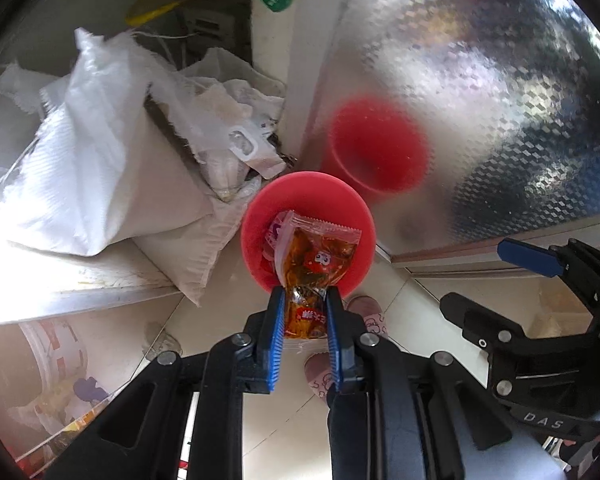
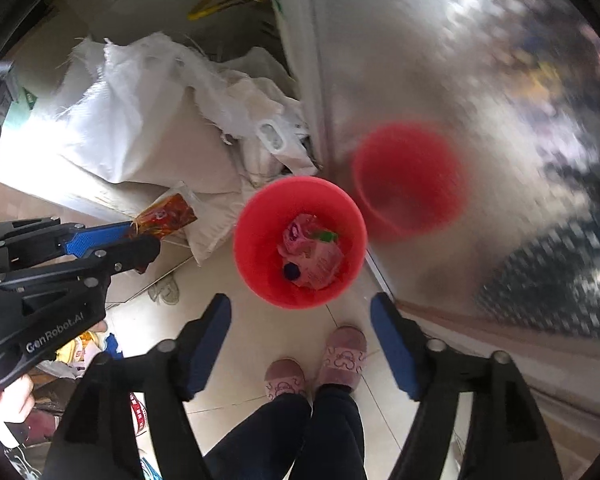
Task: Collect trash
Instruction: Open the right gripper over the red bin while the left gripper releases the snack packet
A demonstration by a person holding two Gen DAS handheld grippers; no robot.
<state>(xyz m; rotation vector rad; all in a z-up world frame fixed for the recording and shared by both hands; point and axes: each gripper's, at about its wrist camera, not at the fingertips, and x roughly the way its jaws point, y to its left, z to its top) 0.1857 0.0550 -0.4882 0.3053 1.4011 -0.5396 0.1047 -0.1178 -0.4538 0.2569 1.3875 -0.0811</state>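
Trash packet (image 1: 314, 264) clenched in the left gripper (image 1: 302, 300) should hang squarely over the red bin (image 2: 300, 196) before letting go, while the right gripper (image 2: 300, 312) waits spread and empty.

Red bin (image 2: 256, 248); orange-brown snack packet (image 1: 316, 258); blue-padded black left tool (image 1: 302, 300); silvery, perhaps diamond-patterned panel (image 1: 480, 80).

"GenRobot.AI" is printed in white on the black left tongs (image 2: 140, 236); "DAS" is printed on the black right tongs (image 1: 548, 258).
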